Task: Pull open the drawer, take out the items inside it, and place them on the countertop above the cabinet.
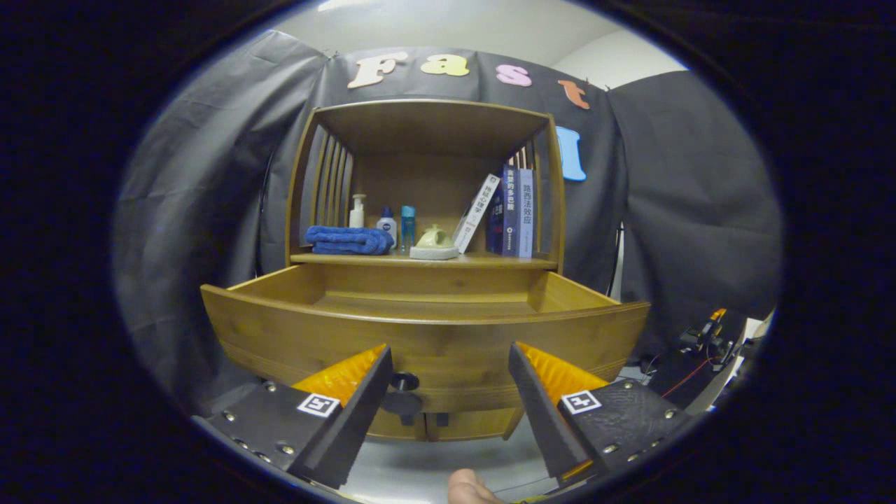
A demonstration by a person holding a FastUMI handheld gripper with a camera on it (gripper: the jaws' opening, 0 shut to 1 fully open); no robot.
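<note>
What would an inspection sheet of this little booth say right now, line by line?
Surface: wooden countertop above the drawer.
Job's things: drawer pulled open; its visible floor looks bare; dark knob on its front.
Clutter: on the countertop, folded blue towel, three small bottles, pale green teapot, row of books.
Grippers: gripper open, fingers apart before the drawer front, holding nothing.
Cables: wires and small gear beside the cabinet.
Surroundings: black cloth wall; a fingertip below the fingers.
</note>
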